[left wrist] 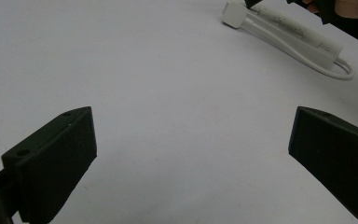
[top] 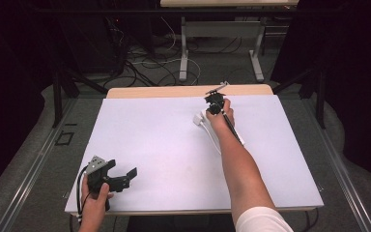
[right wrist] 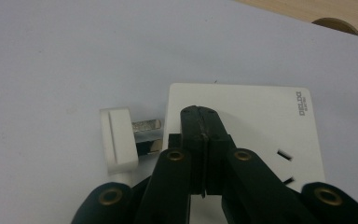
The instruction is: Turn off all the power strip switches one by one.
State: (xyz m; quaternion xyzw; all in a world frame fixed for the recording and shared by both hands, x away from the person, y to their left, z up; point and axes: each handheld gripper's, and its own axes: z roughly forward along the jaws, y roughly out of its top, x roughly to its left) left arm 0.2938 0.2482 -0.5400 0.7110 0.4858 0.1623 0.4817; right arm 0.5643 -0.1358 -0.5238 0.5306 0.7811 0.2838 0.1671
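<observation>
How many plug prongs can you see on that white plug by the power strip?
2: both metal prongs of the white plug lie side by side, pointing at the power strip; the nearer one is partly shadowed. A third could be hidden.

Right gripper (top: 216,104) over white power strip (top: 218,133) at table (top: 164,140) far edge; left gripper (top: 118,176) open, near edge, well apart from strip.

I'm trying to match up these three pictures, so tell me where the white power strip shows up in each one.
High view: the power strip lies at the table's far right, partly under the person's forearm.
Left gripper view: it lies top right, stretching down and right with its white cable.
Right gripper view: it lies in the centre, just beyond the shut right claw.
Shared landmark: the white plug at the strip's end.
</observation>
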